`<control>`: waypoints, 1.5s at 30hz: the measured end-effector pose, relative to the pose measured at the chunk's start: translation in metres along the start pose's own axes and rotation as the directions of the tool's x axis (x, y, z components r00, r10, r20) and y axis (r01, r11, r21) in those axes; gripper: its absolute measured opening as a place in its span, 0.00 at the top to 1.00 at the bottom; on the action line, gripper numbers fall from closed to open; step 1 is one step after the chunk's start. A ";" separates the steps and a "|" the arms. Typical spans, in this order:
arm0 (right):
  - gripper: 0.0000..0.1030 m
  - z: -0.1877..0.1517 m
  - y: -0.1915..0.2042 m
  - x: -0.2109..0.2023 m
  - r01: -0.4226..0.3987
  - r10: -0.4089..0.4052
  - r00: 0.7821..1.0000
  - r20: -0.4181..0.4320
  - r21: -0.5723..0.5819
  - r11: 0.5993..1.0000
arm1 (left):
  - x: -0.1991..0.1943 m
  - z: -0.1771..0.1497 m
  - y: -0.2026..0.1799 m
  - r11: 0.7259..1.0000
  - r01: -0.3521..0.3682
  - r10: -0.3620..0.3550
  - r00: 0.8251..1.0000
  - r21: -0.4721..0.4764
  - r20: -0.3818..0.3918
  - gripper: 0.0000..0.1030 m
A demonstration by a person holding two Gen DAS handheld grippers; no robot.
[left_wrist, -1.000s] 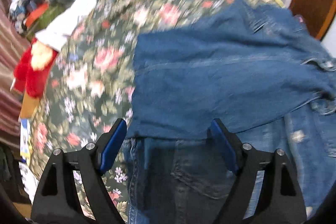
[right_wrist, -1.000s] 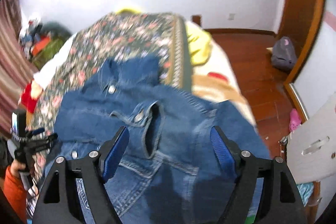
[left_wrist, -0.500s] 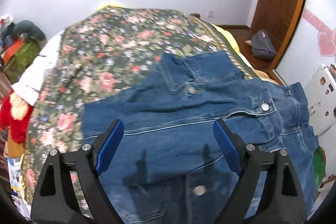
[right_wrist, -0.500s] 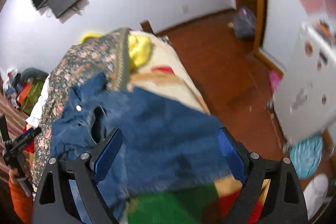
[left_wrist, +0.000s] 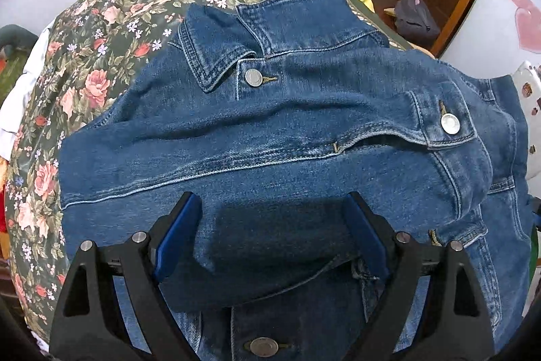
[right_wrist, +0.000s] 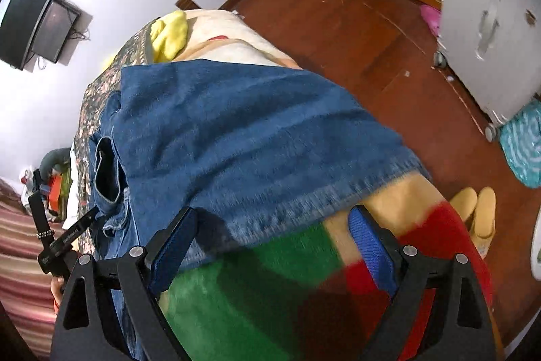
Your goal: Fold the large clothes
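Looking down both tools, I take the denim jacket (left_wrist: 270, 131) as my landmark; it lies spread on the flowered bedspread (left_wrist: 84, 73), collar (left_wrist: 216, 56) at its far end and one sleeve laid across its chest, cuff button (left_wrist: 450, 124) toward its right side. My left gripper (left_wrist: 274, 235) hangs over the jacket's near part, jaws wide and nothing pinched between the blue pads (left_wrist: 175, 242); only their shadow falls on the cloth. My right gripper (right_wrist: 274, 242) stands at the jacket's right edge, where the denim (right_wrist: 236, 137) drapes over a green, yellow and red blanket (right_wrist: 270, 293); its jaws are wide too, the frayed edge just ahead of them and, as far as I can tell through the blur, not gripped. I judge the fold partly made; one sleeve looks brought in, the body not yet doubled over. My next move, I think, calls for lowering each tool onto an edge of the jacket, closing on one layer only, then lifting both sides evenly toward the collar; a grab of the blanket beneath the jacket would spoil it.
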State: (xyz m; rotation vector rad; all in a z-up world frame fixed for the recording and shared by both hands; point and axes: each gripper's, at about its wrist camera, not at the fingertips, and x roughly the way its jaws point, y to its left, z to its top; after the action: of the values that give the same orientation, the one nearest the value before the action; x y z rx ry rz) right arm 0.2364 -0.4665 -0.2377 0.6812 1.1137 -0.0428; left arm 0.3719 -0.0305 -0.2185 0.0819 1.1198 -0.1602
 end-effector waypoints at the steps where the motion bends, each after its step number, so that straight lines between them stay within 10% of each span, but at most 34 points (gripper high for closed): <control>1: 0.11 0.005 0.002 0.006 -0.001 0.001 1.000 0.002 0.006 1.000 | -0.001 -0.001 0.002 1.000 0.007 -0.007 1.000 -0.006 0.003 0.15; 16: 0.84 0.042 0.051 -0.013 0.009 0.012 0.967 0.256 -0.082 0.997 | -0.022 -0.002 0.007 0.999 -0.036 0.038 0.996 -0.030 0.081 0.15; 30: 0.90 0.026 0.256 -0.076 -0.050 0.295 0.870 0.395 -0.526 0.849 | -0.119 -0.022 0.037 0.998 0.015 0.003 0.952 -0.059 0.305 0.15; 38: 0.90 -0.030 0.357 0.000 -0.131 0.328 0.927 0.183 -0.661 0.739 | -0.152 -0.053 0.077 0.993 -0.010 0.051 0.934 -0.115 0.354 0.15; 45: 0.89 -0.055 0.349 0.078 -0.137 0.171 0.985 -0.010 -0.650 0.748 | -0.146 -0.077 0.108 0.985 -0.024 0.077 0.948 -0.170 0.310 0.15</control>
State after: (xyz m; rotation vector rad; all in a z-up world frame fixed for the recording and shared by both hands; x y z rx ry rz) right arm 0.3537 -0.1362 -0.1483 0.1343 0.9322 0.4564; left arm 0.2602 0.1000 -0.1222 -0.0613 0.8056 -0.0318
